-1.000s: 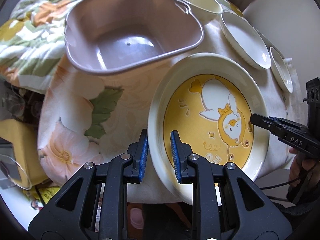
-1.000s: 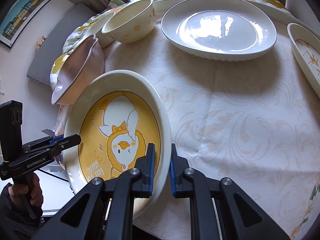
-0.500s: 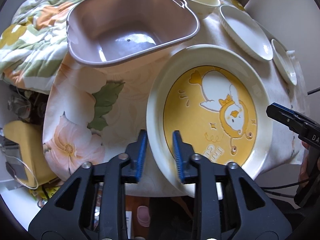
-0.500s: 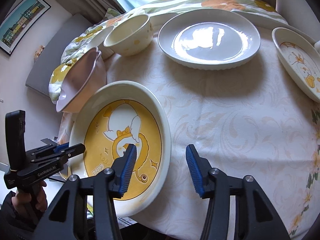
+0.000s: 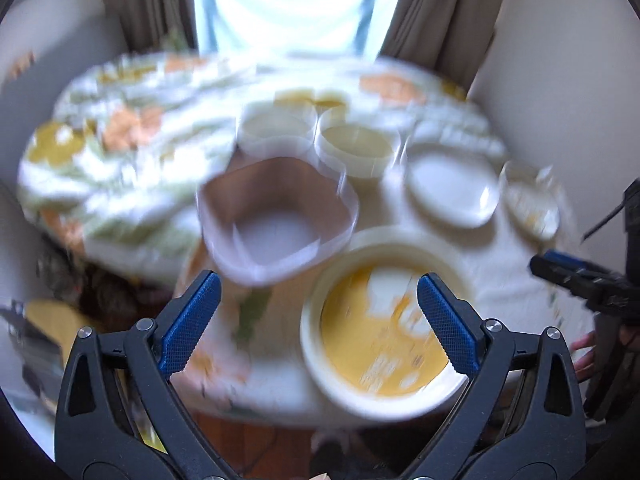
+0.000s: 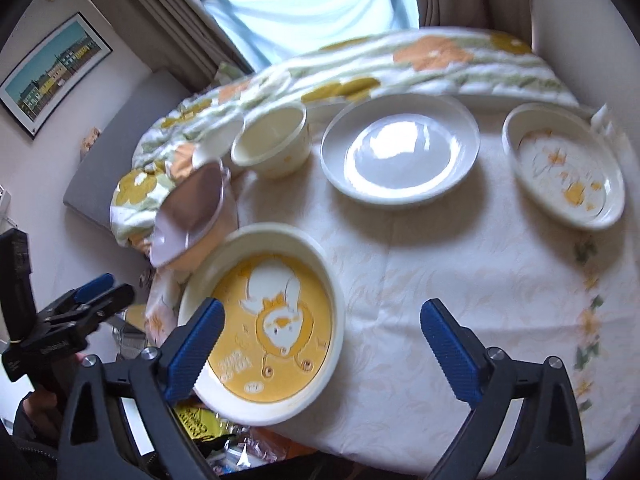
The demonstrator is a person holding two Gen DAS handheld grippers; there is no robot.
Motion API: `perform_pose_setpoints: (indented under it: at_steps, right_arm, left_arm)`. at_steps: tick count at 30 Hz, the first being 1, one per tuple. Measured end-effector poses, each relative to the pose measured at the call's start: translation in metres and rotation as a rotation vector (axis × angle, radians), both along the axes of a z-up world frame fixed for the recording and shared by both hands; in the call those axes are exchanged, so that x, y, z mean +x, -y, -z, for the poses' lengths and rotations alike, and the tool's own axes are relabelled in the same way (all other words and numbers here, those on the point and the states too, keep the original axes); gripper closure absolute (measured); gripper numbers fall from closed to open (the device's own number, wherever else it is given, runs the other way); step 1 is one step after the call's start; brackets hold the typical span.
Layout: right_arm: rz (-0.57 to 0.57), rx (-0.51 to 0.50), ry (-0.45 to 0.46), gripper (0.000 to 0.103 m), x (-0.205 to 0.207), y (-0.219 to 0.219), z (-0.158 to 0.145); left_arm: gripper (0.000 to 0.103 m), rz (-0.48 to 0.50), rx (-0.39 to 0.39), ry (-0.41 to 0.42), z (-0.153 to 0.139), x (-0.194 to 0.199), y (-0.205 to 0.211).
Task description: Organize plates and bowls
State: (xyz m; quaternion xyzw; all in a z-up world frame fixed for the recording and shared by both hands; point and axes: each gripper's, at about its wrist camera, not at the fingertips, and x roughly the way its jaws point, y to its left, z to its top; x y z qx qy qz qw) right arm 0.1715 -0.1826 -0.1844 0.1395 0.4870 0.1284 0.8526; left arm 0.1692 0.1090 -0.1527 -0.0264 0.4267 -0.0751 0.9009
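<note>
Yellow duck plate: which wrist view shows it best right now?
Right wrist. The yellow duck plate is sharp there, its duck drawing readable, one blue pad overlapping its near-left rim. Left wrist shows the same plate motion-blurred, only yellow and cream smears.

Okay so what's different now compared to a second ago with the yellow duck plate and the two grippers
Both grippers let go of the yellow duck plate. The left gripper and right gripper each pinched its rim a second ago; now both are wide open and pulled back, so more of the table shows. The plate lies on the tablecloth at the near edge. The pink tub, white plate and bowls kept their places.
</note>
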Motion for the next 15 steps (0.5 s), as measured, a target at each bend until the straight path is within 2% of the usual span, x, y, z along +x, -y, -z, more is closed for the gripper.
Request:
perform_pose_setpoints:
  at_steps: [1, 2, 4, 6, 10, 13, 15]
  right_arm:
    - [0.003, -0.007, 0.029, 0.005, 0.001, 0.004, -0.01]
    - [0.008, -0.016, 0.063, 0.005, 0.004, 0.01, -0.021]
    - [0.02, -0.044, 0.12, 0.005, 0.011, 0.022, -0.039]
    - [0.017, -0.077, 0.157, 0.005, 0.021, 0.035, -0.054]
    - [0.0, -0.132, 0.114, 0.005, 0.056, 0.064, -0.068]
    - [-0.027, -0.194, 0.121, 0.005, 0.09, 0.084, -0.067]
    - [-0.072, -0.202, 0.083, 0.005, 0.115, 0.1, -0.058]
  left_arm:
    - [0.0, 0.005, -0.006, 0.062, -0.016, -0.001, 0.003]
    - [0.0, 0.009, -0.01, 0.117, -0.03, -0.001, 0.007]
    - [0.0, 0.019, -0.015, 0.154, -0.044, 0.005, 0.013]
    - [0.0, 0.025, -0.024, 0.115, -0.045, 0.021, 0.024]
    - [0.0, 0.023, -0.056, 0.032, -0.036, 0.051, 0.048]
    - [0.0, 0.0, -0.062, -0.018, -0.023, 0.072, 0.075]
    - [0.0, -0.023, -0.065, -0.049, -0.011, 0.085, 0.091]
